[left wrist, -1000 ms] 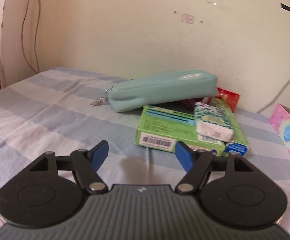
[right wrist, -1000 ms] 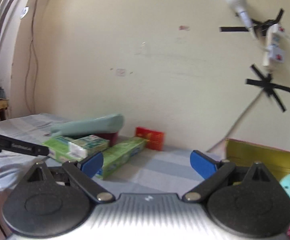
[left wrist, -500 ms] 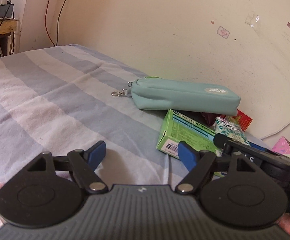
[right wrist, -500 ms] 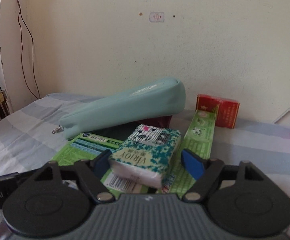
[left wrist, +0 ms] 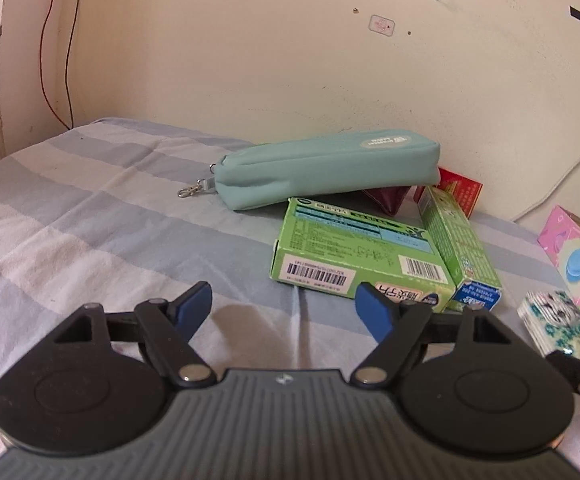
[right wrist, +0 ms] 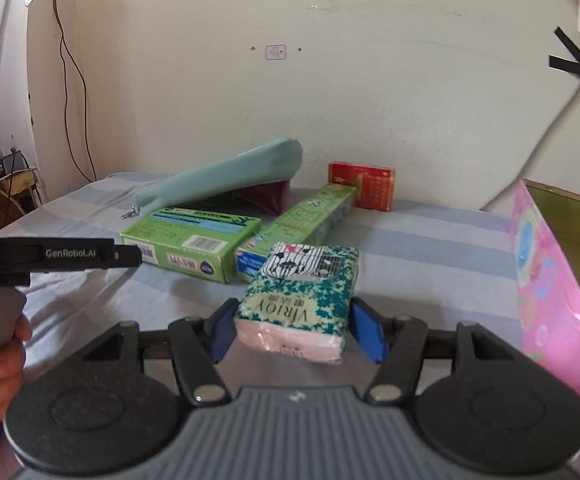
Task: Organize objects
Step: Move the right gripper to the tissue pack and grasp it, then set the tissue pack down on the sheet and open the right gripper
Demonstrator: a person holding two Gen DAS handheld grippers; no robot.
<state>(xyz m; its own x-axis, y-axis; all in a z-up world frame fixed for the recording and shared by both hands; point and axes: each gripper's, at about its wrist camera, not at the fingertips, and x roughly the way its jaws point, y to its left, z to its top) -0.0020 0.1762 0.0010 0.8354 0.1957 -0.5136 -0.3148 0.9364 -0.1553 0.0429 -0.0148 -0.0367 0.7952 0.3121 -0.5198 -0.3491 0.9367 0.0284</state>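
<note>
Only right wrist shows pink box's (right wrist: pixel 546 280) yellow-green interior.

Two low wrist views, shared boxes (left wrist: pixel 360 256)

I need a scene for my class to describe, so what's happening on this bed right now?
A person is tidying small items with two handheld grippers. The right gripper has just been closing its jaws and now clamps a tissue pack, close to a pink box. The left gripper is open and holds nothing, facing a green box. A teal pouch, a long green carton and a red box remain by the wall.
</note>
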